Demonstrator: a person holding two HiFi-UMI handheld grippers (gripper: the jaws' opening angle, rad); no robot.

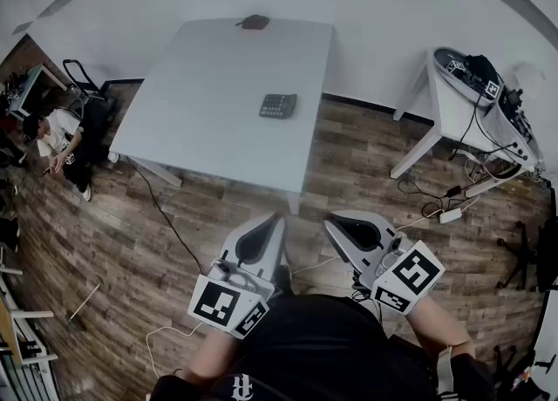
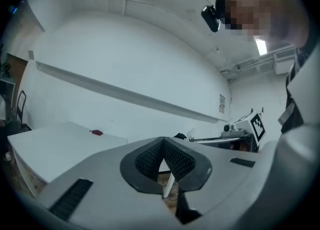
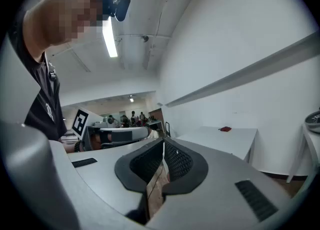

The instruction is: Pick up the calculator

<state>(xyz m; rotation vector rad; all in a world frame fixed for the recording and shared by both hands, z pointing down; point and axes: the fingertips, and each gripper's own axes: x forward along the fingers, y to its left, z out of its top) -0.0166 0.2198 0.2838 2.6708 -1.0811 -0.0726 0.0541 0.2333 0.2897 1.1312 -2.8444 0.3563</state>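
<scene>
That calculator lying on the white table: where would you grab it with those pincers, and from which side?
Probably across its two long edges, coming down from above. The calculator lies flat on the table, so nothing can slide under it, and its shorter span looks the easier fit between the jaws. Open tabletop on every side leaves room to descend.

Matt smooth table (image 1: pixel 218 85), wood-grain plank floor (image 1: pixel 349 173)

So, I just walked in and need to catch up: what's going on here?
A person stands back from the white table, holding a left gripper and a right gripper. Both are shut and empty. The calculator lies on the table ahead of them, not yet picked up.
</scene>
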